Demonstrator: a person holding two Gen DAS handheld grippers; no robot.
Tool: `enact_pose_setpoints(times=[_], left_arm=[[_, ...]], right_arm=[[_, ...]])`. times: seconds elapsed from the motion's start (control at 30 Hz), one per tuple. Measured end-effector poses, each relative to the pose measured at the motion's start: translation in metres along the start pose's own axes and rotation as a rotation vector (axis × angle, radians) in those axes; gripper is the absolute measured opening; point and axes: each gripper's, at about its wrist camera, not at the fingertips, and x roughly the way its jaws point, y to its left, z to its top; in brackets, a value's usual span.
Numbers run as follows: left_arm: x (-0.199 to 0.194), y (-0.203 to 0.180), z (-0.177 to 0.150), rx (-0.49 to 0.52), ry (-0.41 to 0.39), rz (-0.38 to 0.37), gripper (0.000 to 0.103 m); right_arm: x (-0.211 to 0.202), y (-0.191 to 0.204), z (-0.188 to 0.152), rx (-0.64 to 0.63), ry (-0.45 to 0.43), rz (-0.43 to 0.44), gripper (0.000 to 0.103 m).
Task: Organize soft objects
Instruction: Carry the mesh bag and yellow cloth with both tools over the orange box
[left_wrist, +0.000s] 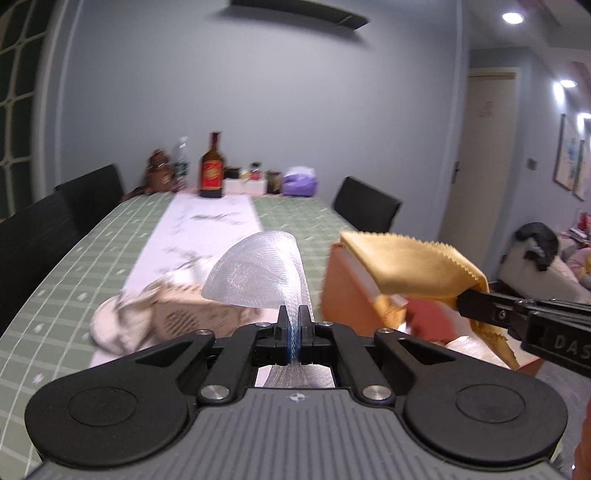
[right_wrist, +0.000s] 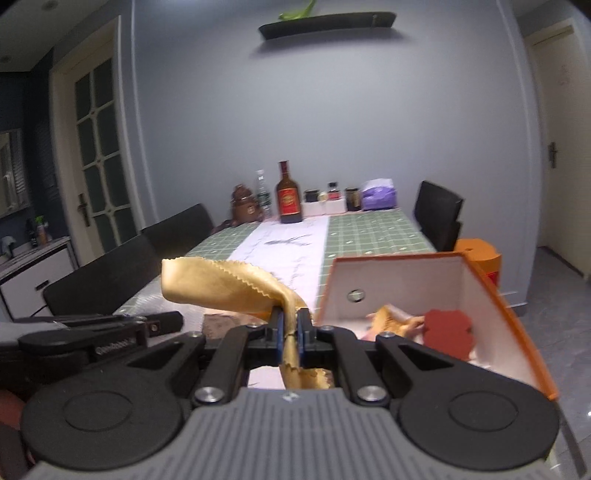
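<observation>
The left gripper (left_wrist: 294, 325) is clamped tight on a strip of translucent white mesh fabric (left_wrist: 255, 273), which rises from between the jaws and curls over toward the left in a fan, its long axis running up and away from the camera. The right gripper (right_wrist: 290, 325) is likewise closed on a mustard-yellow cloth with a pinked zigzag edge (right_wrist: 221, 282); that cloth stands up out of the jaws and flops leftward, its long axis lying roughly level, with a short tail hanging below the jaws. Both pieces are held in the air above the near end of the surface (left_wrist: 74, 251), which is covered in a green checked cloth with a white runner. Just right of the yellow cloth stands an orange box with a white inside (right_wrist: 436, 291), holding a dark red felt piece (right_wrist: 448, 332) and a yellowish scrap. In the left view the right gripper's body shows the letters "DAS"; the writing on the left gripper's body in the right view is too blurred to read. A brown bottle with a red label (right_wrist: 289, 195) stands at the far end.
</observation>
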Motion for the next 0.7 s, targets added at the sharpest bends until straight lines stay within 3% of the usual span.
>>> enact_pose_setpoints(times=[0.2,0.33,0.43,0.53,0.7], left_arm=[[0.015,-0.031,0.018,0.04,-0.005,-0.095,0.002],[0.035,-0.052,0.028,0.047,0.059,-0.212,0.002],[0.051,-0.073,0.03,0.111,0.111,-0.24,0.002],[0.075,-0.087,0.027,0.147,0.224,-0.278,0.002],[0.097,-0.107,0.016,0.255,0.314,-0.251,0.002]], right_arm=[[-0.007,-0.036,0.019,-0.042,-0.005,-0.12,0.004],[0.0,-0.057,0.026,-0.085,0.047,-0.164,0.004],[0.013,-0.071,0.027,-0.109,0.123,-0.158,0.004],[0.028,-0.083,0.023,-0.165,0.209,-0.18,0.004],[0.048,-0.093,0.016,-0.223,0.335,-0.155,0.005]])
